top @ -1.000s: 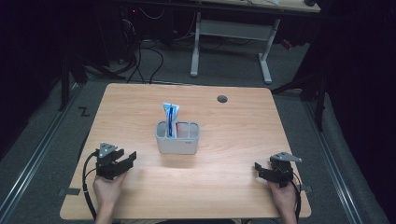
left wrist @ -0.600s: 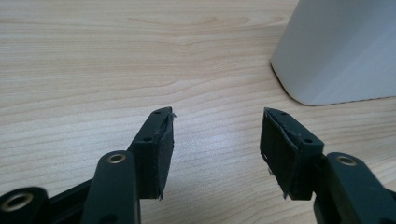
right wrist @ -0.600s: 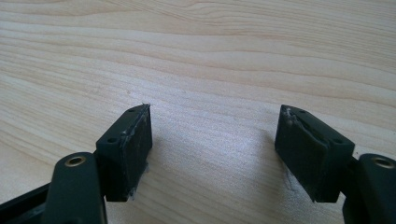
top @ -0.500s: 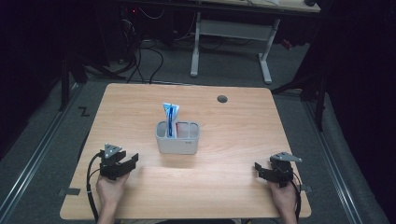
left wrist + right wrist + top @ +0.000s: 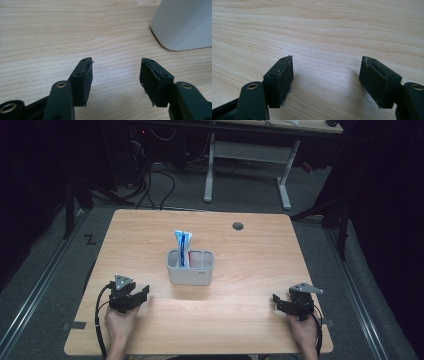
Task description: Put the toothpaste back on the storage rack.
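Observation:
A grey two-compartment holder (image 5: 190, 269) stands at the middle of the wooden table (image 5: 250, 270). A blue and white tube (image 5: 182, 245) stands upright in its left compartment. My left gripper (image 5: 142, 295) rests on the table near the front left, open, with nothing between its jaws. In the left gripper view the left gripper (image 5: 116, 63) points across bare wood, and the holder's rounded wall (image 5: 185, 22) is at the upper right. My right gripper (image 5: 278, 301) lies near the front right, also open. The right gripper (image 5: 327, 60) has bare wood between its pads.
A round dark cable hole (image 5: 238, 226) sits in the table's far right part. Behind the table a white desk frame (image 5: 247, 165) and cables (image 5: 160, 185) are on the floor. A strip of tape (image 5: 75, 325) marks the front left edge.
My left gripper has crept slightly to the right, toward the holder. The right gripper has kept still.

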Tool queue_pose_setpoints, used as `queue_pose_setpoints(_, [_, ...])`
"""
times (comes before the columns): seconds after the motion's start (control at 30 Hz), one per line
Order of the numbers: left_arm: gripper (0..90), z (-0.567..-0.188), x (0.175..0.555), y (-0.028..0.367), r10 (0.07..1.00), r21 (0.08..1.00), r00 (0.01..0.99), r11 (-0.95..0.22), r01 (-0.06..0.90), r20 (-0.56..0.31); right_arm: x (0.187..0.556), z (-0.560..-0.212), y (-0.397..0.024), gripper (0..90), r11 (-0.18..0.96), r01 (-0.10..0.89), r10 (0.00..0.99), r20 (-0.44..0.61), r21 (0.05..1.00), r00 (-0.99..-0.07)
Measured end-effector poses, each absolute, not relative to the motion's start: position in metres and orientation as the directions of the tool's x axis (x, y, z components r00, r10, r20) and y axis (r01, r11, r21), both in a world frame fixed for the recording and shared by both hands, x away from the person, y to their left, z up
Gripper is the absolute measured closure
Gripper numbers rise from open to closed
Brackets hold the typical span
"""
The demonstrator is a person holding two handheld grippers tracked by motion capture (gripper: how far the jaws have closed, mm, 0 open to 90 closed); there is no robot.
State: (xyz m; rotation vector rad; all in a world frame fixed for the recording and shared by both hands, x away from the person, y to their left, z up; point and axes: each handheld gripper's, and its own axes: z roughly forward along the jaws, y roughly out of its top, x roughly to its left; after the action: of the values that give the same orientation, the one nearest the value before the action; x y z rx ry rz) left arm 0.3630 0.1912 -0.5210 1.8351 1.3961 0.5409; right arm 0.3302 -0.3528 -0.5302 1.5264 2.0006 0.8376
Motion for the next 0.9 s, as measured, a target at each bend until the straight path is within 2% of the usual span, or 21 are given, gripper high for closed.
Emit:
queue_pose_setpoints(0.37, [44.2, -0.526, 0.367, 0.188, 0.944, 0.768, 0.314, -0.127, 0.628, -0.101, 0.33, -0.53, -0.353, 27.5, 0.188, 0.669, 0.966, -0.012, 0.719, -0.259])
queue_pose_setpoints(0.9, [42.9, -0.535, 0.372, 0.182, 0.946, 0.749, 0.322, -0.185, 0.636, -0.04, 0.33, -0.53, -0.353, 27.5, 0.189, 0.669, 0.966, -0.012, 0.719, -0.259])
